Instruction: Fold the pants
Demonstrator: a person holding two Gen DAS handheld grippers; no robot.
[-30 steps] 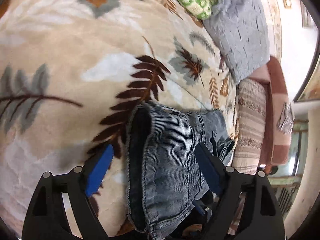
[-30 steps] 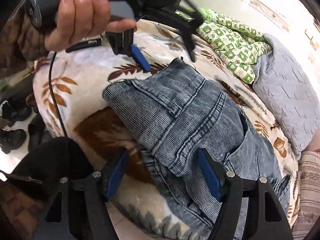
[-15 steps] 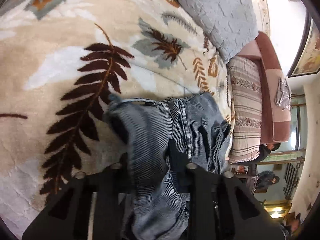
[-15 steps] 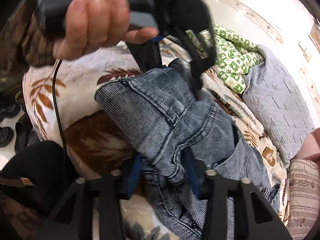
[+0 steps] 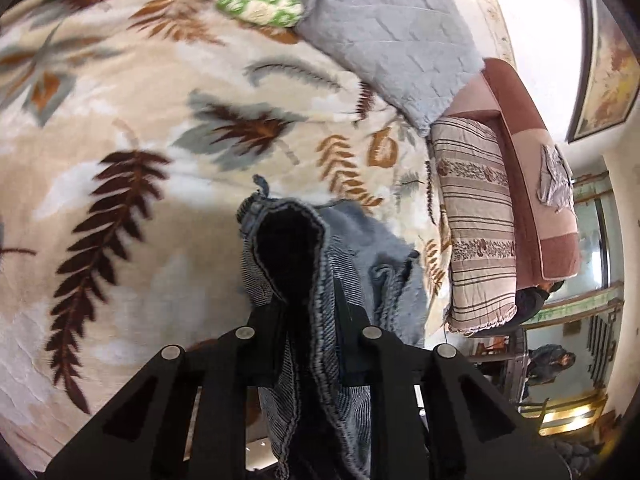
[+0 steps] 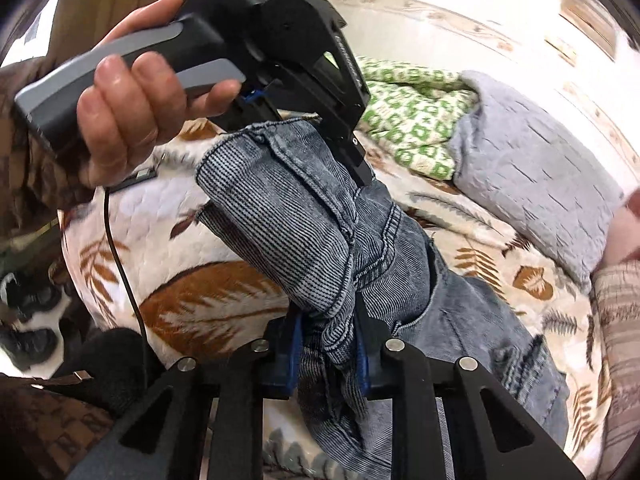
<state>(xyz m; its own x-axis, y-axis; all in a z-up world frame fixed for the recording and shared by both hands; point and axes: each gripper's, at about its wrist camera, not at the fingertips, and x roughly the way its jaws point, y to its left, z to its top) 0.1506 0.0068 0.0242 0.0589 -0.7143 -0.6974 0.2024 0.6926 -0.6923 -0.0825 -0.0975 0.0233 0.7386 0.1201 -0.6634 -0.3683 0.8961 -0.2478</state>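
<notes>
Bunching above the leaf-print blanket [image 5: 132, 92], the denim pants [image 6: 304, 224] hang pinched in both closing grippers: your right gripper [image 6: 328, 354] and left gripper [image 5: 308, 316]. Only the right view shows your left hand [image 6: 128, 120]; only the left shows the striped pillow [image 5: 476, 216].

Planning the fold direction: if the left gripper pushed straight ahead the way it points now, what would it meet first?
The left gripper, jaws closing on the jeans, would drive that bunched denim ahead of it. Beyond it, likely the leaf-patterned blanket; depth is unclear.
</notes>
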